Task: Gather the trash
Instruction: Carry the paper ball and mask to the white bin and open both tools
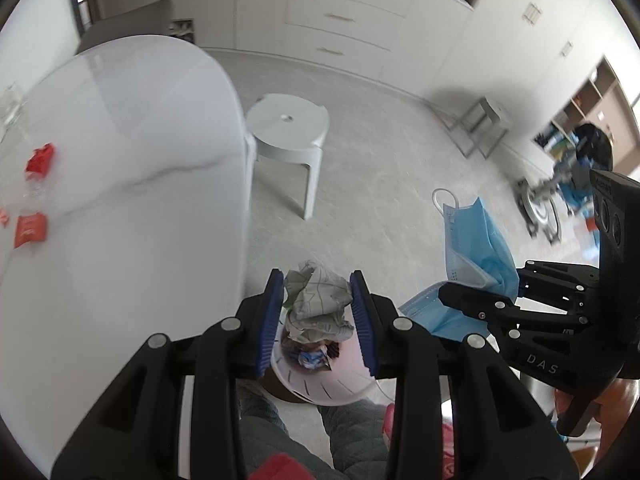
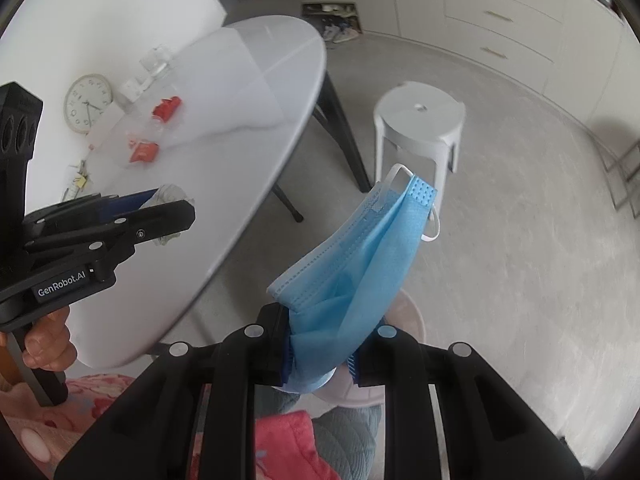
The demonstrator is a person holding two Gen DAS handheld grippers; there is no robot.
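Left claw [image 1: 316,312] pinches the paper wad [image 1: 318,302] directly over the bin [image 1: 320,388] at lower centre; right claw [image 2: 320,356] clamps the mask [image 2: 356,264] alongside.

Two red wrappers [image 2: 167,106] [image 2: 144,151], one face mask [image 2: 360,264], one stool [image 2: 420,116].

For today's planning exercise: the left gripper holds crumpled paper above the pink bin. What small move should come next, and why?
Probably open the left gripper: the crumpled paper hangs directly above the pink bin, which already holds trash, so it should drop in.
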